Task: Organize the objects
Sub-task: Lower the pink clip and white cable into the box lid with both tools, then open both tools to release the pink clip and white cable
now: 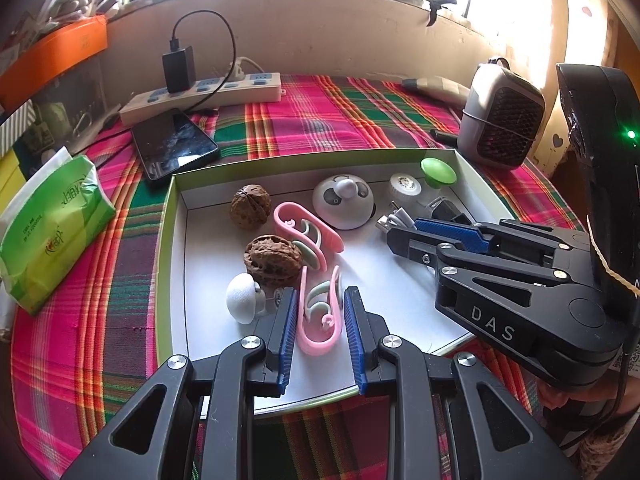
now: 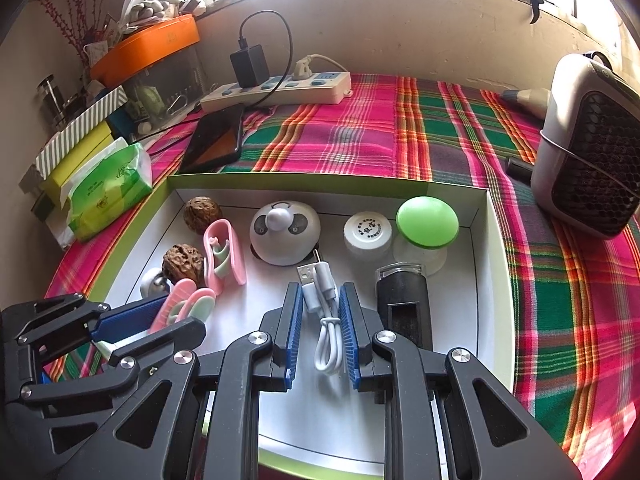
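A shallow white box with a green rim (image 1: 165, 248) lies on the plaid cloth. It holds two walnuts (image 1: 250, 205) (image 1: 273, 257), a panda-faced dome (image 1: 343, 200), a white cap (image 1: 405, 186), a green mushroom-shaped piece (image 1: 438, 172), a black case (image 2: 404, 304) and two pink clips. My left gripper (image 1: 320, 292) is shut on the nearer pink clip (image 1: 320, 320), low over the box floor. The other clip (image 1: 308, 232) lies beside the walnuts. My right gripper (image 2: 320, 286) is shut on a folded white USB cable (image 2: 328, 344), whose plug sticks out past the fingertips.
A green tissue pack (image 1: 52, 232) lies left of the box. A phone (image 1: 174, 146) and a power strip (image 1: 200, 96) with a black charger sit behind it. A small grey heater (image 1: 500, 116) stands at the back right, an orange box (image 1: 52, 56) at the far left.
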`<state>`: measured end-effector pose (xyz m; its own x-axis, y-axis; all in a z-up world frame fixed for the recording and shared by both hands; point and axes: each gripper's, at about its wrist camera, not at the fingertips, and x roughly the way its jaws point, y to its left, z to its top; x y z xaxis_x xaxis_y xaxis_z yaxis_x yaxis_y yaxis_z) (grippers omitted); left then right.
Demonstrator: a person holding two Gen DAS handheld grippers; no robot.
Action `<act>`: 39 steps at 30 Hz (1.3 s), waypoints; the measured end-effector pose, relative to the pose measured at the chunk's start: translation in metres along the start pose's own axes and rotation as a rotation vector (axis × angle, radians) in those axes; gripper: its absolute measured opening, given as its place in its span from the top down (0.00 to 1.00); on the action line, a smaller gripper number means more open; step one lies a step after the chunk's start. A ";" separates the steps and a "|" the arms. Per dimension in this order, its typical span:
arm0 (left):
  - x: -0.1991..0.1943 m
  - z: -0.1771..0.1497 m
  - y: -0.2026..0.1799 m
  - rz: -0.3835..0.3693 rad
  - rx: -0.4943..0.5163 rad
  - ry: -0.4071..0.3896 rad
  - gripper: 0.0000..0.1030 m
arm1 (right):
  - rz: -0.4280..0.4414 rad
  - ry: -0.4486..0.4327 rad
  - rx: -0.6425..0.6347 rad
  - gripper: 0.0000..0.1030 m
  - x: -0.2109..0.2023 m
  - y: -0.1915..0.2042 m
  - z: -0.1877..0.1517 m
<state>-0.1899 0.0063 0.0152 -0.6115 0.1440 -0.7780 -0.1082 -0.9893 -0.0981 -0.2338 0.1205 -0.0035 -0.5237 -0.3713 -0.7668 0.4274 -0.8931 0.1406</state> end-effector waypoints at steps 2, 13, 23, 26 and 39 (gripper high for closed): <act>0.000 0.000 0.000 0.000 -0.001 0.000 0.79 | 0.000 -0.001 -0.004 0.80 0.000 0.000 0.000; 0.001 -0.001 0.000 0.002 -0.003 0.002 0.79 | 0.002 -0.003 -0.005 0.80 0.000 0.000 0.001; 0.001 -0.001 0.001 0.007 -0.007 0.009 0.79 | 0.012 -0.002 -0.014 0.80 0.000 0.004 0.001; 0.001 0.000 0.001 0.008 -0.010 0.010 0.78 | 0.012 -0.003 -0.017 0.80 -0.001 0.005 0.001; -0.003 -0.002 0.002 0.032 -0.012 0.006 0.73 | 0.006 -0.009 -0.016 0.70 -0.002 0.008 0.000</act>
<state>-0.1869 0.0035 0.0159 -0.6098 0.1119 -0.7847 -0.0793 -0.9936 -0.0801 -0.2291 0.1142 -0.0004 -0.5278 -0.3789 -0.7602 0.4421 -0.8867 0.1350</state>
